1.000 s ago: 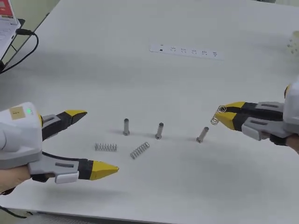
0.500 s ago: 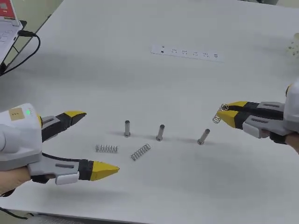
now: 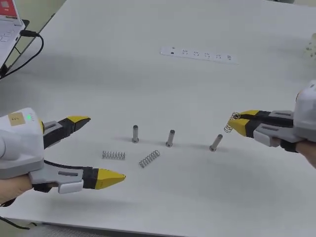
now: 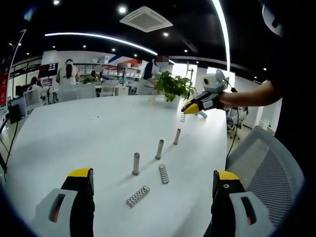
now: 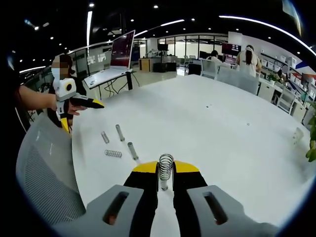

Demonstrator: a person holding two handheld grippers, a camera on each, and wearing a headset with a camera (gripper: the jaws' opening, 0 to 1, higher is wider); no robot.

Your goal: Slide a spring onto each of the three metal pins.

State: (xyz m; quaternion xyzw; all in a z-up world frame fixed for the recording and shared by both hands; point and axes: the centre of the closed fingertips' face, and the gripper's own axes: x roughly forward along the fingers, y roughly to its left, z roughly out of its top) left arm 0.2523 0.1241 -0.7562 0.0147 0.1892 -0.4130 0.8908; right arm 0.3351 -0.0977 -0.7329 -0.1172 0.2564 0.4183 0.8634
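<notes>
Open-plan office: people (image 4: 66, 73) are standing among desks (image 4: 106, 90) behind, a laptop (image 5: 120, 52) is sitting open nearby, strip lights (image 4: 98, 42) are glowing overhead.

white table (image 3: 148, 94): big, flat | white power strip (image 3: 199, 53): lies on the table's far side | laptop (image 3: 9, 19): at the left edge | black cable (image 3: 28, 48): curls beside the laptop | green plant (image 4: 173, 85): past the table

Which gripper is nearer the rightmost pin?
Right. The right gripper hangs close by that pin, gripping a spring; the left gripper is far off, past the row's other end.
</notes>
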